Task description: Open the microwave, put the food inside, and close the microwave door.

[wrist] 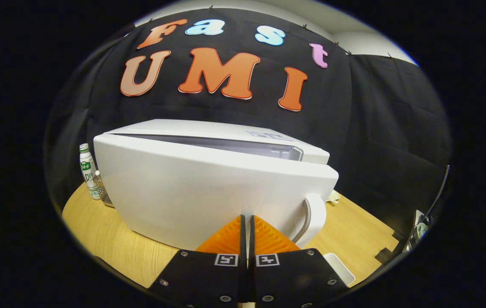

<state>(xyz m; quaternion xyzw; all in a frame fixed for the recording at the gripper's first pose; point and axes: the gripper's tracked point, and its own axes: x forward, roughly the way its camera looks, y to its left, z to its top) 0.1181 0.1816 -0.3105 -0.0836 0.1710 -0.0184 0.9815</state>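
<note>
The gripper [246, 219] has its two fingers drawn together with only a thin slit between them, and nothing sits in that slit. The fingertips [231, 231] reach the white front of the microwave door [208, 192], low down on the panel; they seem to rest against it, though whether they truly press on it cannot be told.

The microwave [225, 132] stands on a round wooden table [110, 239]. Taking the microwave as the landmark: its door is almost shut but not fully, with a narrow gap along the top and on the handle side, where a strip of the grey inner frame [243, 145] shows between door and body. The curved white door handle [315, 218] sits at the door's free end, just to the right of the fingers and apart from them.

Behind the microwave's hinge corner, on the far left of the table, a small white bottle with a green label [87, 171] stands upright, and a dark mesh object [103, 194] lies just beside it at the microwave's foot. Near the handle side of the microwave, close to the gripper body, a white tray corner [339, 265] lies on the table. A small pale object [334, 196] peeks out behind the door's handle end. What lies inside the microwave is hidden by the door.
</note>
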